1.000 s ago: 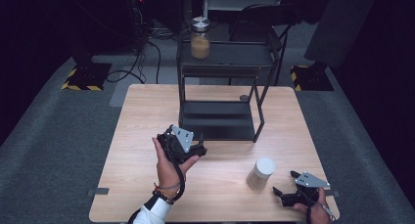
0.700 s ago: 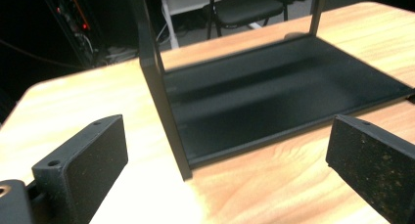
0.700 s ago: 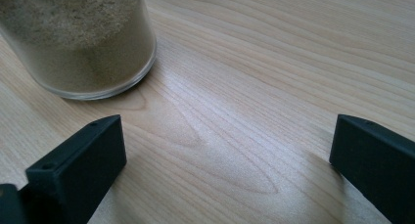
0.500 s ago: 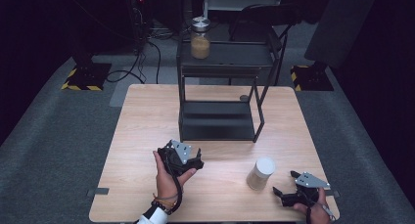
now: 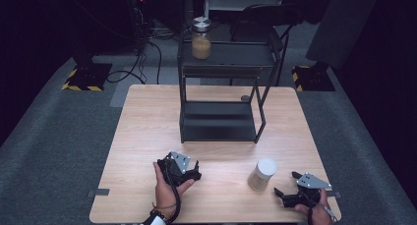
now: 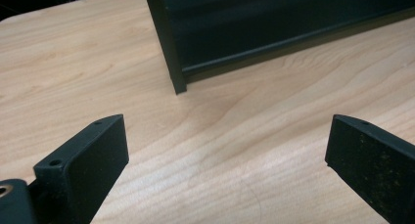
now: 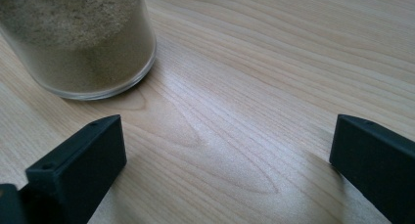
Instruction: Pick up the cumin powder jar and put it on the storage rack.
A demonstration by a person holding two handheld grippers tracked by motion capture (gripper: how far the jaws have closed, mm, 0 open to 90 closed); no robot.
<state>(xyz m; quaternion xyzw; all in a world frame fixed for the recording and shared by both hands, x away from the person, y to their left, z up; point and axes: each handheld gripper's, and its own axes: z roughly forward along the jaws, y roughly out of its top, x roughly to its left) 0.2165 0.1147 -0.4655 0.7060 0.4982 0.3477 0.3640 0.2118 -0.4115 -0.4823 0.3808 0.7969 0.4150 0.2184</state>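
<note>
Wooden table (image 5: 147, 136) with a black rack (image 5: 219, 107), two jars, two hand-held grippers.

One jar (image 5: 201, 38) stands on the rack's top shelf; the other jar (image 5: 261, 174) stands on the table near the right gripper (image 5: 285, 183). Both the left gripper (image 5: 196, 169) and the right have their jaws spread wide, holding nothing.

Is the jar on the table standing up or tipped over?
Standing up. The jar sits on its base on the table, white lid on top.
</note>
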